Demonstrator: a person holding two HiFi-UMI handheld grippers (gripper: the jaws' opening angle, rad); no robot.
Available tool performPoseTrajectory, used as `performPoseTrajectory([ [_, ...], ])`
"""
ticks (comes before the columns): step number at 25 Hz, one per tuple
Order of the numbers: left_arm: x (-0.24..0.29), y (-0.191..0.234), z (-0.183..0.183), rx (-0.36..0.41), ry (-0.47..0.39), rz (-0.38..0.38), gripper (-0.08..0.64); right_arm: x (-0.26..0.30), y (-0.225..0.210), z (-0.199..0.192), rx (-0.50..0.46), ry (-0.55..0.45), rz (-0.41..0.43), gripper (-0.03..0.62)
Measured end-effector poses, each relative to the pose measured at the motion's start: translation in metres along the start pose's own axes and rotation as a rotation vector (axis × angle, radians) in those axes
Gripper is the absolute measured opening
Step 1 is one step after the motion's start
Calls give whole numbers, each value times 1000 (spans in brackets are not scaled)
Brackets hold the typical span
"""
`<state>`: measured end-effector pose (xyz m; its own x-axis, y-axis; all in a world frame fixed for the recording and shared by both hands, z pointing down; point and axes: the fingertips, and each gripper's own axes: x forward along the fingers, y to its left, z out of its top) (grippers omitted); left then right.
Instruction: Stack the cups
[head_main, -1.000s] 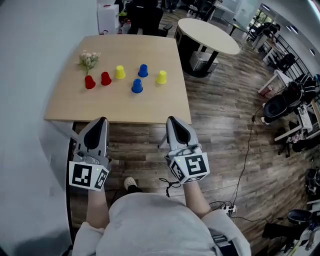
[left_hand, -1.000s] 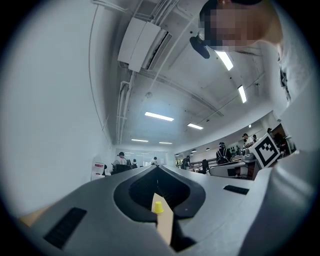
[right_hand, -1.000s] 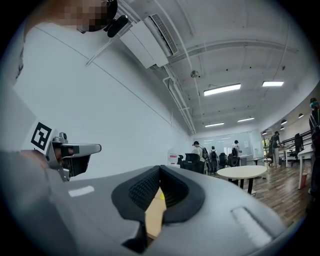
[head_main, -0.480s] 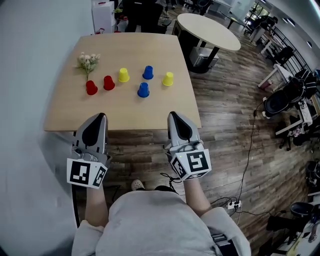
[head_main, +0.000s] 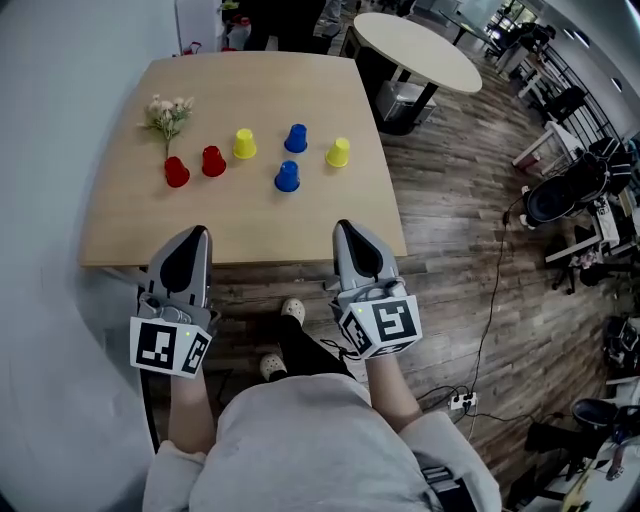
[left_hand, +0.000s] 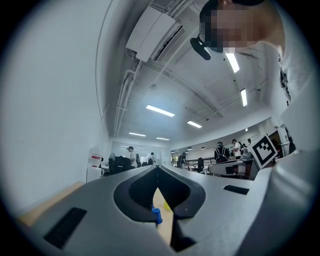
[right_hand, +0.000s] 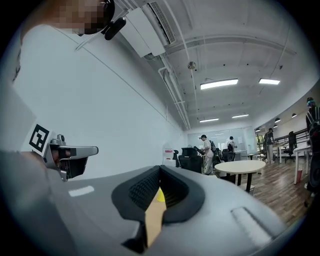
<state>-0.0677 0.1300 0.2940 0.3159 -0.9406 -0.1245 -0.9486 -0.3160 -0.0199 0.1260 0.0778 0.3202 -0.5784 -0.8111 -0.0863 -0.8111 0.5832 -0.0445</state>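
Note:
Several upside-down cups stand on the wooden table (head_main: 130, 225): two red ones (head_main: 176, 172) (head_main: 212, 161), two yellow ones (head_main: 244, 144) (head_main: 338, 152) and two blue ones (head_main: 295, 138) (head_main: 287, 177). My left gripper (head_main: 197, 233) and right gripper (head_main: 346, 226) hang side by side at the table's near edge, both shut and empty, well short of the cups. Past the left gripper (left_hand: 156, 168) in its own view show a blue cup (left_hand: 156, 215) and a yellow cup (left_hand: 166, 205). The right gripper (right_hand: 160, 169) view shows one yellow cup (right_hand: 160, 195).
A small bunch of flowers (head_main: 167, 112) lies at the table's left, behind the red cups. A white wall runs along the left. A round table (head_main: 415, 48) stands beyond the right far corner. Office chairs (head_main: 565, 195) and a floor cable (head_main: 492, 300) lie to the right.
The person has stepped forward: both grippers have come up to the table's near edge. Their jaws stay shut. The cups have not moved.

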Motion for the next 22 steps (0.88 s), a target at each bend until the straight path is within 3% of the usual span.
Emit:
performPoseTrajectory([
  [22, 140, 96, -12, 28, 10, 97, 8, 191, -62, -8, 8, 11, 113, 12],
])
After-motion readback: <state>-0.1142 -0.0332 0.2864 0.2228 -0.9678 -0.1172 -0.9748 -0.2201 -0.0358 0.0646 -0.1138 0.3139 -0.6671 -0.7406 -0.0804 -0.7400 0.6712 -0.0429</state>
